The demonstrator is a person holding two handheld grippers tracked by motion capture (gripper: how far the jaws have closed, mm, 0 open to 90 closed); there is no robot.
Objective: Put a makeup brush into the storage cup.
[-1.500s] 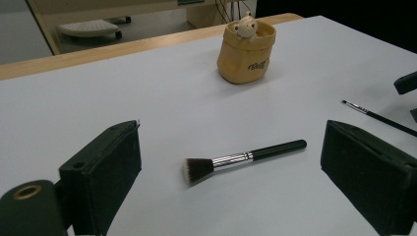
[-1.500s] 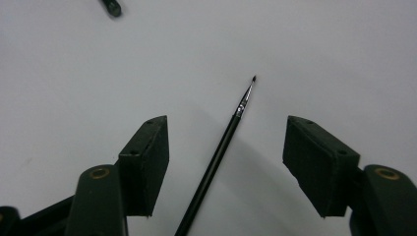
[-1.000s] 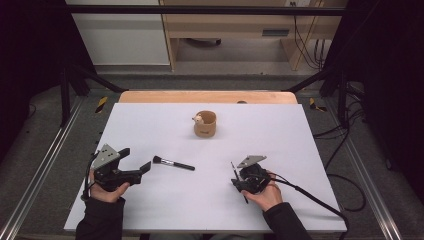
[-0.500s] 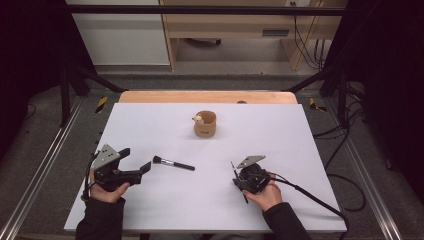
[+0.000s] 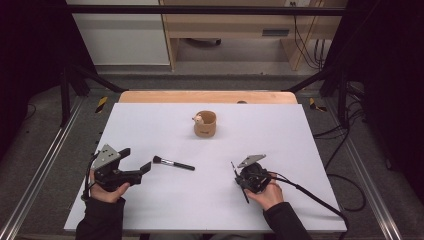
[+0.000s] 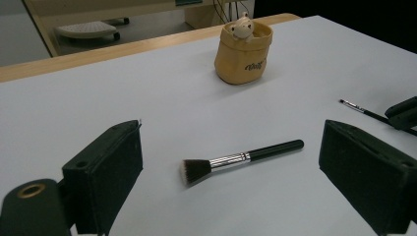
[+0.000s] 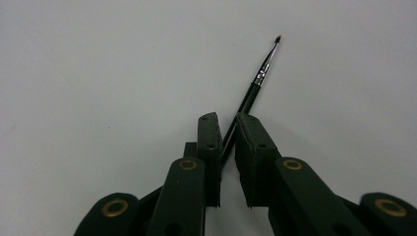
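Observation:
My right gripper (image 7: 227, 123) points down at the white table (image 5: 300, 150). Its jaws have just been closing, and they now pinch the handle of a thin black brush (image 7: 263, 69) whose fine tip sticks out ahead. In the high view that gripper (image 5: 241, 181) is at the front right, with the thin brush (image 5: 234, 167) under it. My left gripper (image 5: 136, 160) rests at the front left, wide open (image 6: 232, 135). A thick make-up brush (image 6: 236, 158) lies flat on the table just ahead of its jaws, untouched (image 5: 172, 163).
A tan pouch (image 5: 205, 125) with a small toy figure in it stands upright at the table's middle back (image 6: 243, 54). A wooden strip (image 5: 150, 96) runs along the far edge. Metal rails (image 5: 45, 165) and cables (image 5: 345, 200) flank the table.

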